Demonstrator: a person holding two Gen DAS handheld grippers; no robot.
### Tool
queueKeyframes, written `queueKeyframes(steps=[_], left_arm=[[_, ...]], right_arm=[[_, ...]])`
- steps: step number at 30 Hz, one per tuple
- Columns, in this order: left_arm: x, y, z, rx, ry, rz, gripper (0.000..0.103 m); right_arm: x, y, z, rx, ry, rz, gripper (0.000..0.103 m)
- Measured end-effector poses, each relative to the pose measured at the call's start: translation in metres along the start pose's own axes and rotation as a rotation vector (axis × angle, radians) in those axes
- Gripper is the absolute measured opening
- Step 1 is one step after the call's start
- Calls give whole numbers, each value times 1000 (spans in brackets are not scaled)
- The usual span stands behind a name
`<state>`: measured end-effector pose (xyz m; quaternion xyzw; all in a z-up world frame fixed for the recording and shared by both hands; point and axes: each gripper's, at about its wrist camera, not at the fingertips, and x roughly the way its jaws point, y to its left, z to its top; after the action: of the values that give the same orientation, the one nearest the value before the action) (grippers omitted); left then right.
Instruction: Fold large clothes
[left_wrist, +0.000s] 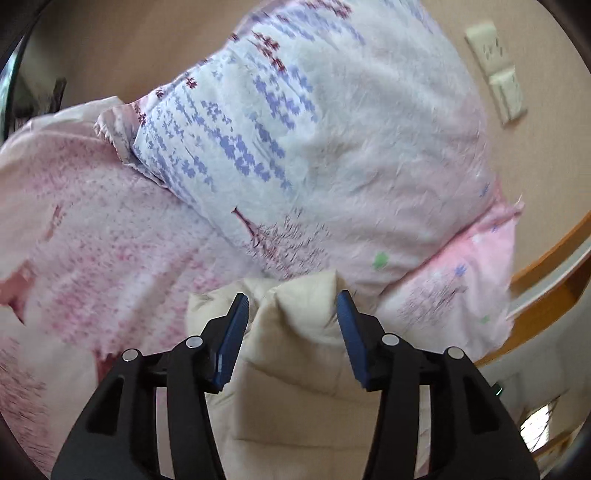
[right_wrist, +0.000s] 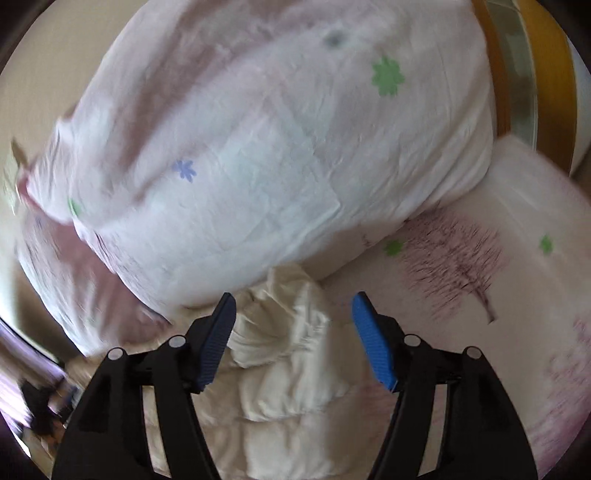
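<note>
A cream quilted garment (left_wrist: 295, 354) lies on a pink patterned bedspread (left_wrist: 103, 236). Its bunched upper edge sits between the blue pads of my left gripper (left_wrist: 292, 304), which is open around it without pinching. In the right wrist view the same cream garment (right_wrist: 288, 343) is crumpled between the open jaws of my right gripper (right_wrist: 293, 308), pads apart and clear of the cloth. A large pillow with blue and pink prints (left_wrist: 332, 140) lies just beyond the garment; it also shows in the right wrist view (right_wrist: 266, 155).
A beige wall with white sockets (left_wrist: 498, 70) stands behind the pillow. A wooden bed frame (left_wrist: 554, 273) runs at the right, and also shows in the right wrist view (right_wrist: 532, 70). The bedspread (right_wrist: 480, 266) extends right of the garment.
</note>
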<state>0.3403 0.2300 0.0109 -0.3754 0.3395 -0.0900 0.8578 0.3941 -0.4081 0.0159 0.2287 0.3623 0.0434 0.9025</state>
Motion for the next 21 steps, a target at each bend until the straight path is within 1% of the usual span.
queueKeyframes(steps=[1, 2, 4, 5, 7, 8, 9, 10, 11, 14, 15, 17, 20, 21], left_arm=[[6, -5, -1, 41, 46, 17, 50], [9, -8, -2, 69, 66, 31, 50], [18, -16, -7, 136, 102, 75, 50], [24, -21, -11, 175, 119, 96, 50], [33, -27, -15, 216, 126, 130, 50], [37, -31, -16, 232, 130, 136, 50], [38, -32, -17, 241, 128, 145, 49], [40, -34, -17, 250, 123, 160, 45], [43, -37, -17, 267, 120, 176, 32], [52, -41, -14, 275, 107, 242, 16], [53, -40, -12, 264, 103, 254, 15], [55, -35, -11, 237, 98, 283, 11], [59, -31, -12, 230, 95, 345, 7], [60, -29, -13, 224, 94, 361, 7]], right_arm=[[4, 1, 0, -20, 26, -6, 66], [10, 2, 1, -38, 62, -11, 66], [19, -1, -1, -49, 101, -19, 66], [25, -1, -2, -48, 122, -18, 66], [36, -2, -3, -35, 146, -7, 64], [41, -1, -5, -29, 155, 8, 46], [42, 1, -7, -27, 162, 25, 13], [45, 5, -8, -28, 169, 48, 9], [40, 9, -9, -30, 137, 59, 9], [28, 16, -7, -47, 41, 38, 7], [25, 16, -5, -34, 15, 16, 7], [27, 12, -4, -8, 10, -22, 7], [41, 4, -7, 31, 66, -115, 7], [50, 1, -10, 43, 100, -160, 7]])
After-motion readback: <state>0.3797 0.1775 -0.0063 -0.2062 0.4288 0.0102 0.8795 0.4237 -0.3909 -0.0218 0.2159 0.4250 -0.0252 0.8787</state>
